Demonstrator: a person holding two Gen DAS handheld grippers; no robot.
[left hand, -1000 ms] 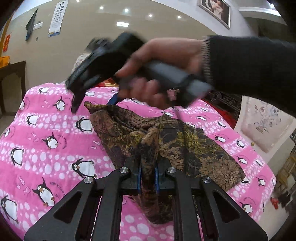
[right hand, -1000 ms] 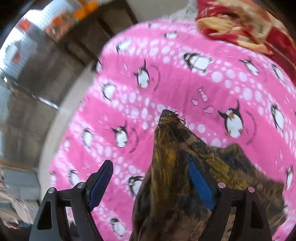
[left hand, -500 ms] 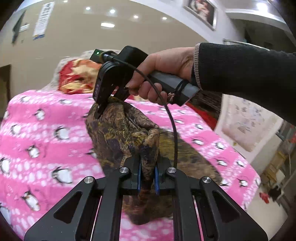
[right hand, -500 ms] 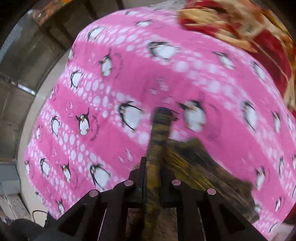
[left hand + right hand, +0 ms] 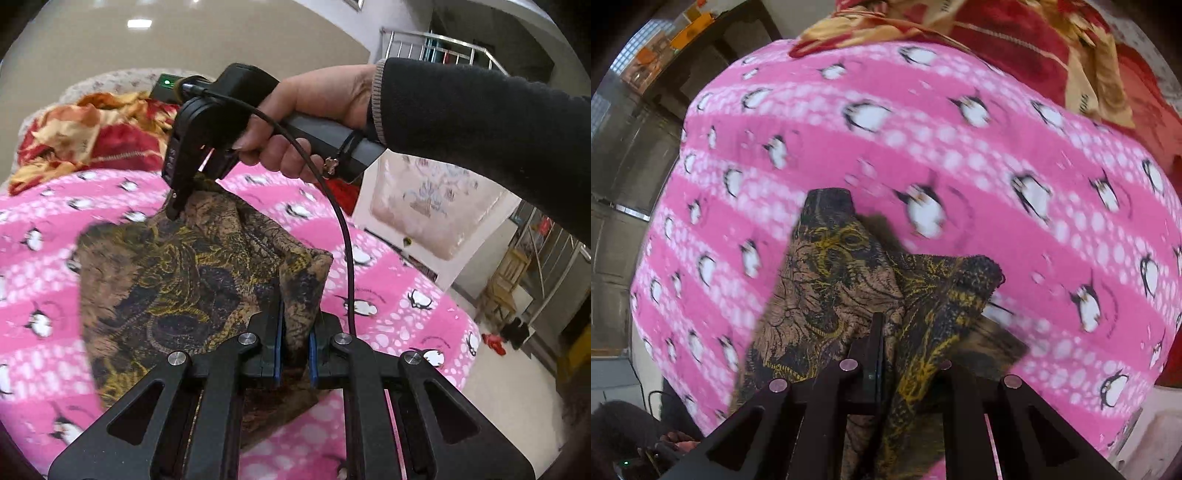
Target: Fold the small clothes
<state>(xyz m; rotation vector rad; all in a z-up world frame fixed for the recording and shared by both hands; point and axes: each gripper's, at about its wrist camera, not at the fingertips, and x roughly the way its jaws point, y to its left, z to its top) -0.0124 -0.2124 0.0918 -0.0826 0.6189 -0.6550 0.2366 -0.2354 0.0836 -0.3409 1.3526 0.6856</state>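
Observation:
A small brown garment (image 5: 173,284) with a black and yellow floral print hangs between both grippers above a pink penguin blanket (image 5: 388,306). My left gripper (image 5: 293,332) is shut on one bunched corner of it near me. My right gripper (image 5: 181,201), held by a hand in a dark sleeve, is shut on the far corner. In the right wrist view the garment (image 5: 842,288) drapes over that gripper (image 5: 886,332), whose jaws are shut on a fold. The cloth's lower edge trails toward the blanket (image 5: 923,122).
A crumpled red and gold quilt (image 5: 85,136) lies at the head of the bed, also in the right wrist view (image 5: 1034,48). The bed's right edge drops to a floor with a wooden chair (image 5: 506,284). A dark cabinet (image 5: 701,62) stands beyond the far side.
My right gripper closed on the garment's far corner, after being open a second ago. Both grippers have lifted and spread the cloth wider, and the left view has swung right.

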